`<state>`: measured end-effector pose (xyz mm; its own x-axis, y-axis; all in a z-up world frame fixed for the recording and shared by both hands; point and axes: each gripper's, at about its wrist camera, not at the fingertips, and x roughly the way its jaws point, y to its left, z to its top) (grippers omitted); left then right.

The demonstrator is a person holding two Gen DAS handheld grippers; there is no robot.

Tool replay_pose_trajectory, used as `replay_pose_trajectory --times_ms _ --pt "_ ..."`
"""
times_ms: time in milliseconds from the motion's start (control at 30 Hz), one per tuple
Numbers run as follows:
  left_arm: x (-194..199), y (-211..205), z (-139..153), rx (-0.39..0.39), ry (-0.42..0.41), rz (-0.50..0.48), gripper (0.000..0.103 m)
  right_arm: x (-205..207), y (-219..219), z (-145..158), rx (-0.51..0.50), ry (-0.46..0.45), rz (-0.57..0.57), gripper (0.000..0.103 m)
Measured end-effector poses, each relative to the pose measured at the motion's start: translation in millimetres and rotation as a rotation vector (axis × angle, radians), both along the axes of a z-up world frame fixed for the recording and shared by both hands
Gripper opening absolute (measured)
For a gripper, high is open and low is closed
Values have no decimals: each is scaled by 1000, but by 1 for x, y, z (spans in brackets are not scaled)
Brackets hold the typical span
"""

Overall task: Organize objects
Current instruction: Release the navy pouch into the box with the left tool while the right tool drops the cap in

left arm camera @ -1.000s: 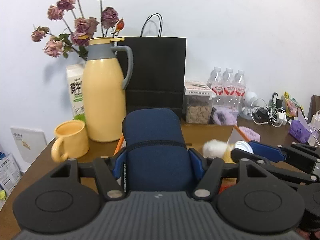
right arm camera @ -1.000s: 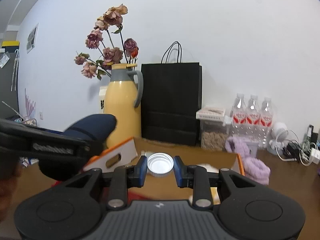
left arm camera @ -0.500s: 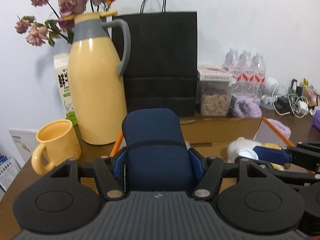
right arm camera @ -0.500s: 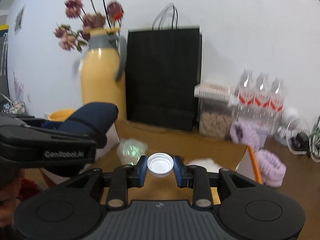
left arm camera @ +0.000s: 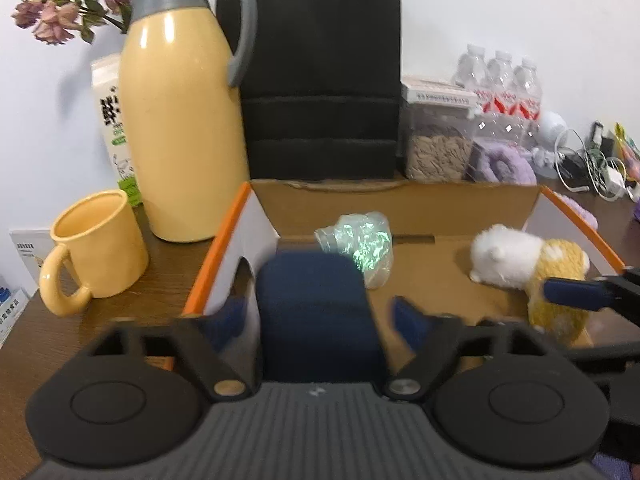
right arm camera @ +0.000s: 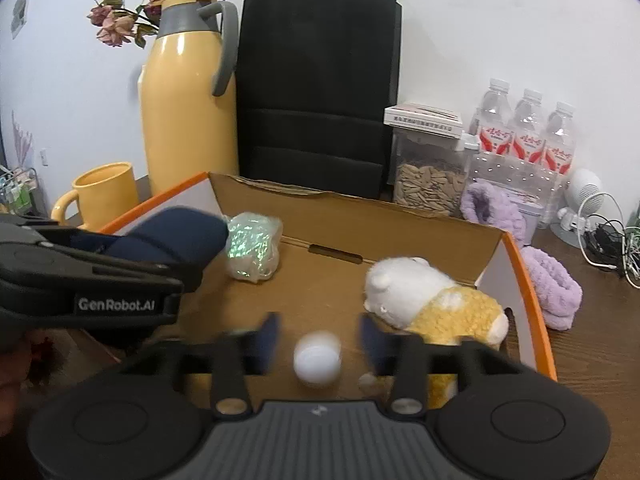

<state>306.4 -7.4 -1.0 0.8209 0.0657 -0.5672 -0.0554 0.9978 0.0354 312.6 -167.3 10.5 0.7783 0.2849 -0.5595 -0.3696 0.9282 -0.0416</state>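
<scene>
Over the cardboard box (right arm camera: 400, 216), only the right view shows the white cap (right arm camera: 317, 361) between the right hand-held gripper (right arm camera: 318, 340), jaws opening, released; the left hand-held gripper (left arm camera: 318, 316) is opening off the navy pouch (left arm camera: 316, 312).

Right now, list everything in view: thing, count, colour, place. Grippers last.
cardboard box: 1, brown with orange edges, centre of table
navy pouch: 1, dark blue, between the left gripper's opening jaws, over the box
white cap: 1, white, between the right gripper's opening jaws, over the box
plush toy: 1, white and yellow, inside box
iridescent bag: 1, clear-green, inside box
thermos jug: 1, yellow, behind box
mug: 1, yellow, beside the jug
paper bag: 1, black, behind box
water bottles: 3, clear
left gripper: black, jaws opening
right gripper: black, jaws opening
</scene>
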Motion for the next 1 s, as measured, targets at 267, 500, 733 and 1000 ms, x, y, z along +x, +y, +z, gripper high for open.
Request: replay_pose_trajectory --times_ms 267,500,733,1000 --pt "-3 1 5 -17 -31 5 103 0 0 5 7 -8 -7 98" --pt "-12 2 18 -34 -78 4 103 -8 -3 16 26 -39 -10 98" --pt "-37 3 39 -51 -166 -5 103 -34 -10 41 49 -137 -7 103" --pt "-72 3 56 -53 -228 -12 103 -71 -20 54 47 -200 -14 103"
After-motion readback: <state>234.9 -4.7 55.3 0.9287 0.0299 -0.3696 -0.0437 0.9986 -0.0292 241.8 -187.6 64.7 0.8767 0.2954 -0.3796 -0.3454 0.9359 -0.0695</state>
